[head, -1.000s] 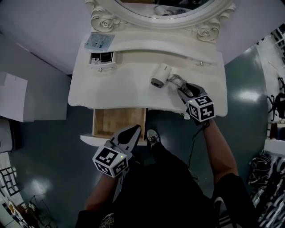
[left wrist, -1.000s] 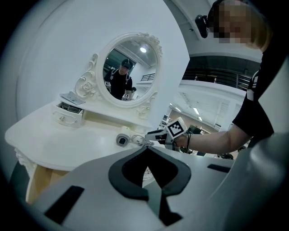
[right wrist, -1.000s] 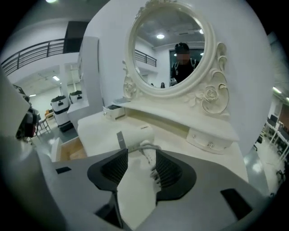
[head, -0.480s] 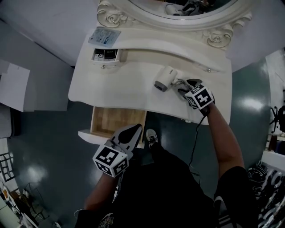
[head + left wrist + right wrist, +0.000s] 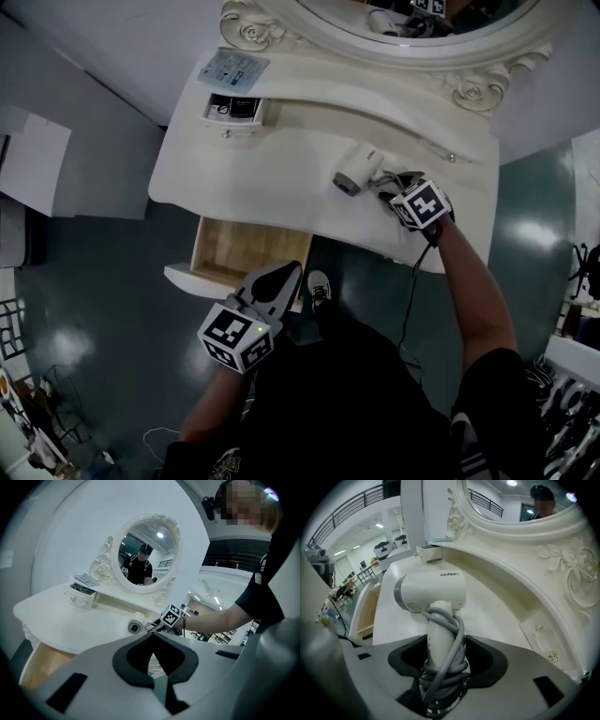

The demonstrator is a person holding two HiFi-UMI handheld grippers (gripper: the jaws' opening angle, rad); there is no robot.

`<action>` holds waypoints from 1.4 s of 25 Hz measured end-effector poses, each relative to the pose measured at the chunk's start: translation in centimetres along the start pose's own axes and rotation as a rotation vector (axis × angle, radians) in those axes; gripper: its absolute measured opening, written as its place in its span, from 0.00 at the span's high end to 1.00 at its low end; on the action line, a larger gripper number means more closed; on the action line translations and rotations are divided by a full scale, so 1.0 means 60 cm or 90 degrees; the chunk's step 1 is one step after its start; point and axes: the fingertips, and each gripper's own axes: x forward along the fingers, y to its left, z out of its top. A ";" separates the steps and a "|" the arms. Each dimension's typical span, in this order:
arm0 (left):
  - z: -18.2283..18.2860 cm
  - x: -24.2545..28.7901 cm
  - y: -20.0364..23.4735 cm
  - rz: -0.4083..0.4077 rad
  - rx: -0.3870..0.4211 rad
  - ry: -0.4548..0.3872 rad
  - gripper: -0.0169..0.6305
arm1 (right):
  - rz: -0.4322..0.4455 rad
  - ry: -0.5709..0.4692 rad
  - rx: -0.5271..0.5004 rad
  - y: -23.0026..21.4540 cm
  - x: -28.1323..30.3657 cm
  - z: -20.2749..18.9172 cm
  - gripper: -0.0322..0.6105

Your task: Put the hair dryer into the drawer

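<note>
A white hair dryer (image 5: 356, 172) lies on the white vanity table (image 5: 253, 178), its grey cord wound round the handle (image 5: 440, 634). My right gripper (image 5: 394, 184) points down over that handle, its jaws spread wide on either side with the handle (image 5: 446, 654) between them; the pads do not visibly press on it. The open wooden drawer (image 5: 246, 253) juts from under the table's front edge. My left gripper (image 5: 281, 272) hovers just in front of the drawer, shut and empty, its tips meeting (image 5: 153, 660). The dryer (image 5: 136, 626) also shows in the left gripper view.
An oval mirror (image 5: 422, 19) in a carved frame rises behind the table. A small open box drawer (image 5: 232, 111) and a flat packet (image 5: 232, 67) sit at the table's back left. The person's shoe (image 5: 319, 289) is beside the wooden drawer. Grey floor surrounds the table.
My right gripper has dropped toward the table and closed in on the dryer's handle. The left gripper has stayed by the drawer. The dryer has not moved.
</note>
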 end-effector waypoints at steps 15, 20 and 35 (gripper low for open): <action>-0.006 -0.042 0.011 0.027 -0.012 -0.015 0.97 | -0.044 -0.028 -0.045 0.017 -0.012 0.010 0.58; -0.006 -0.069 0.013 0.031 -0.008 -0.020 0.97 | -0.042 -0.054 -0.056 0.065 -0.031 0.035 0.58; -0.034 -0.240 0.054 0.079 -0.024 -0.051 0.97 | 0.043 -0.166 -0.162 0.354 -0.056 0.231 0.58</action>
